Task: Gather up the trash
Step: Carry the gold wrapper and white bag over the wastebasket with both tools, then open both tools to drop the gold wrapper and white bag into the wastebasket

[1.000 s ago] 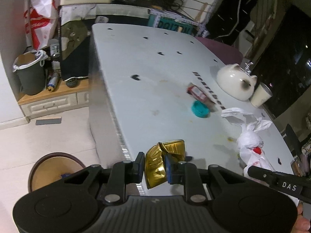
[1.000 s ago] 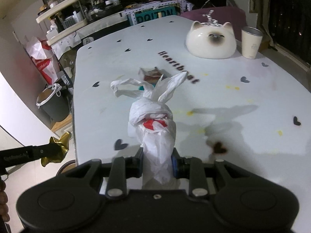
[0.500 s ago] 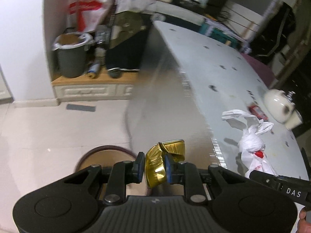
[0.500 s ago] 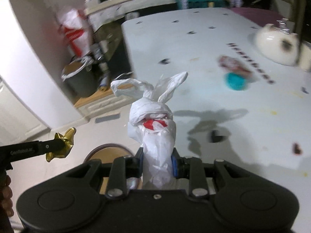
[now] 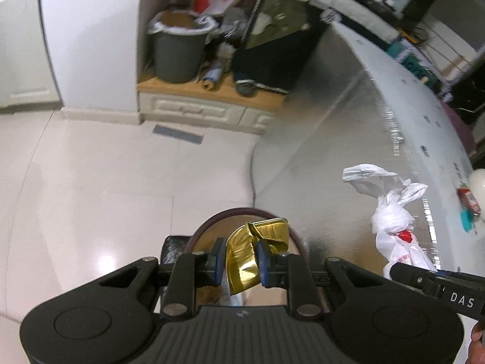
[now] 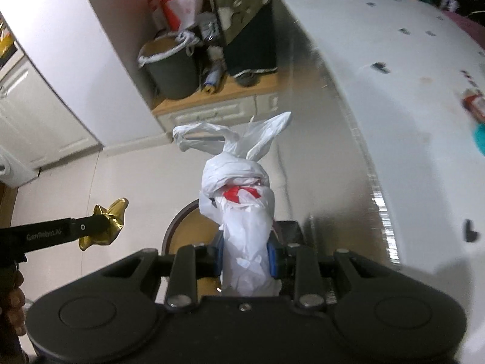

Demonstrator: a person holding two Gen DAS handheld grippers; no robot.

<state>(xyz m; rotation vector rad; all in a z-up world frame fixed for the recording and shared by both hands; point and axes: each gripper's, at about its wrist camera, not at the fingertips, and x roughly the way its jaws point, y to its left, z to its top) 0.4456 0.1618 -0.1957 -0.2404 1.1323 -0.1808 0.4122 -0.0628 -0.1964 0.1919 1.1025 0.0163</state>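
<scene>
My left gripper (image 5: 241,259) is shut on a crumpled gold foil wrapper (image 5: 257,245) and holds it in the air over a round bin with a dark rim (image 5: 239,212) on the floor. The wrapper also shows in the right wrist view (image 6: 106,224). My right gripper (image 6: 245,257) is shut on a knotted white plastic bag with red print (image 6: 239,188), above the same bin (image 6: 182,230). The bag also shows at the right of the left wrist view (image 5: 394,224).
The white table (image 6: 409,106) with its shiny side panel is to the right; a red packet (image 6: 473,106) and a teal item (image 6: 480,139) lie on it. A grey lined bucket (image 5: 178,51) stands on a low wooden cabinet (image 5: 197,103) beyond the tiled floor (image 5: 106,182).
Both grippers have swung left off the table, carrying the wrapper and the bag over the floor bin. Both grips are unchanged.
</scene>
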